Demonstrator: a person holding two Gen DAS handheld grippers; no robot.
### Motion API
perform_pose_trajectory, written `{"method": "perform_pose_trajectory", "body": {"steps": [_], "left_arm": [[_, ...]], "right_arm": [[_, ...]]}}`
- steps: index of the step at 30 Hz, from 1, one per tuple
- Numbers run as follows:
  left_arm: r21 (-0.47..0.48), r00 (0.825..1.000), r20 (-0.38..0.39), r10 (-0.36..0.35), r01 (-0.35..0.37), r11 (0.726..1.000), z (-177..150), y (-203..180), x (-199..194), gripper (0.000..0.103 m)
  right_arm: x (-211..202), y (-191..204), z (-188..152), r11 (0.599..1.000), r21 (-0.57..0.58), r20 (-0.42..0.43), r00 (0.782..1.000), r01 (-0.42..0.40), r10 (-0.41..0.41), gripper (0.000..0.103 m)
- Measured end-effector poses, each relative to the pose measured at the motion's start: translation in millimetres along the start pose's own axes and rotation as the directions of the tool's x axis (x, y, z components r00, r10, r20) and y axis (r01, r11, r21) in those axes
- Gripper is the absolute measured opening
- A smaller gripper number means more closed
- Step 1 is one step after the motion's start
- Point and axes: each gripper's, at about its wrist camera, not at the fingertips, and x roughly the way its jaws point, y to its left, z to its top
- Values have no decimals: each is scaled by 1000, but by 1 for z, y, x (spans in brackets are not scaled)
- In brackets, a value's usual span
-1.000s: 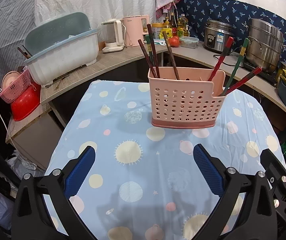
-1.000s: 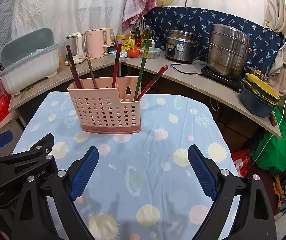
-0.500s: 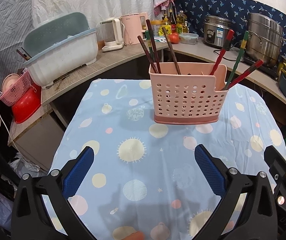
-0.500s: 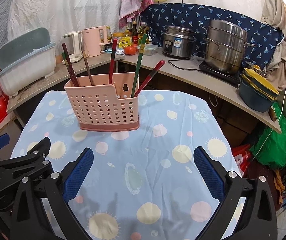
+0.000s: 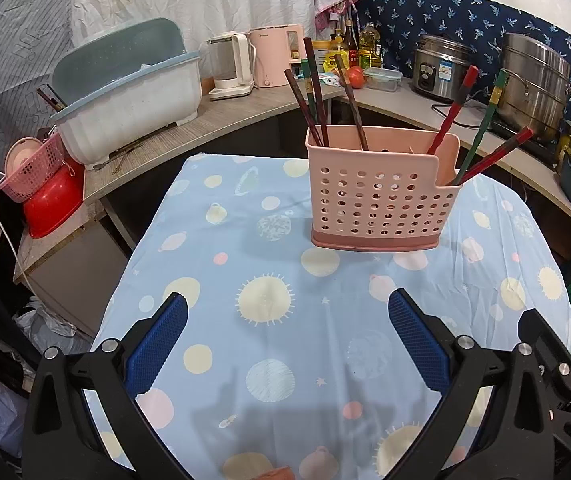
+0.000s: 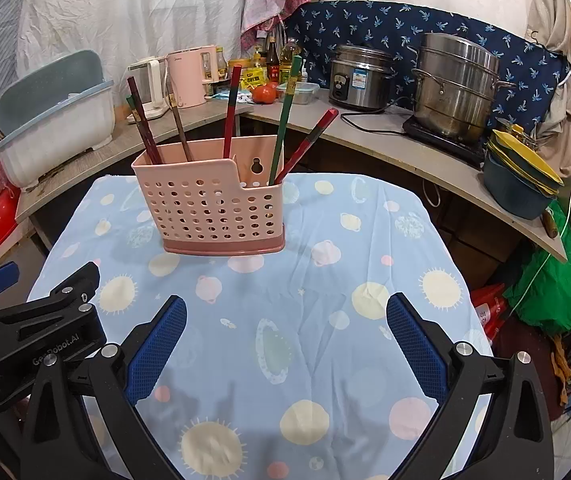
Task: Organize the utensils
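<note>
My left gripper [image 5: 287, 338] was spread wide w/ nothing in it, right gripper [image 6: 285, 336] too, its jaws had just opened further. Pink perforated plastic caddy [image 6: 209, 200] sat mid-table on the blue cloth [image 6: 305, 320], chopsticks [image 6: 285, 116] leaning inside. Thin, stiff, lacquered, prob slippery, so I'd pinch near the tops.

Pink perforated utensil holder [image 5: 381, 196], darker pink base. Chopsticks [image 6: 285, 116] dark brown, red, green. Tablecloth [image 6: 325, 320] pale blue, cream suns, pink and white planets. Gripper pads [image 5: 157, 344] blue on black. Backsplash cloth [image 6: 385, 28] navy, small light-blue sprigs.
</note>
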Motion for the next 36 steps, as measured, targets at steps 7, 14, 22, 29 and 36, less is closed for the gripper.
{"method": "perform_pose_trajectory", "body": {"steps": [7,14,22,29,36], "left_arm": [[7,1000,12,-3,3,1000,1,0,0,96],[6,1000,13,-5,5,1000,0,0,-1,96],[10,1000,18,2,-2,1000,1,0,-1,96],[-2,1000,15,-1,1,1000,1,3,0,96],[-4,1000,7,6,-6,1000,0,3,1,96]], "right_arm": [[1,-2,-1,1000,1,-3,1000,4,-4,97],[1,-2,-1,1000,3,-1,1000,4,-4,97],[1,-3,-1,1000,3,-1,1000,3,-3,97],[1,-2,-2,1000,-1,0,1000,5,-5,97],[1,-2,-3,1000,0,-3,1000,4,-4,97]]}}
